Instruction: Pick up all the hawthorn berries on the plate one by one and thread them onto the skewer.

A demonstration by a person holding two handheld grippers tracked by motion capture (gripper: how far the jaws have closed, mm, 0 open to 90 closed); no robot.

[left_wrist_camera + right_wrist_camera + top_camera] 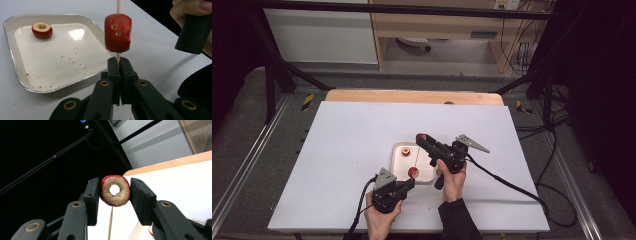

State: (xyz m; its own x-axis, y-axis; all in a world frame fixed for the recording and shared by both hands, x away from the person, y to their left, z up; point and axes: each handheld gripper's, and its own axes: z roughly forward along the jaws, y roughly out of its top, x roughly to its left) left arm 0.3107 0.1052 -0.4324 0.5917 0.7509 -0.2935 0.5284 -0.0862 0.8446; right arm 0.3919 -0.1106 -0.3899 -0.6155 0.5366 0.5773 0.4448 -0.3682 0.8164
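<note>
The thin pale wooden skewer [118,6] looks dry and matt. The red cored fruit piece [117,33] threaded on it has a rough, grainy cut skin. The square tray [10,53] has a shiny metal rim and a glossy cream inside that catches the light. The ring-shaped red fruit slice [115,190] shows coarse tan flesh. The white bench [352,135] top is smooth and matt; the black gripper jaws look like matt plastic with brass-coloured rivets.
</note>
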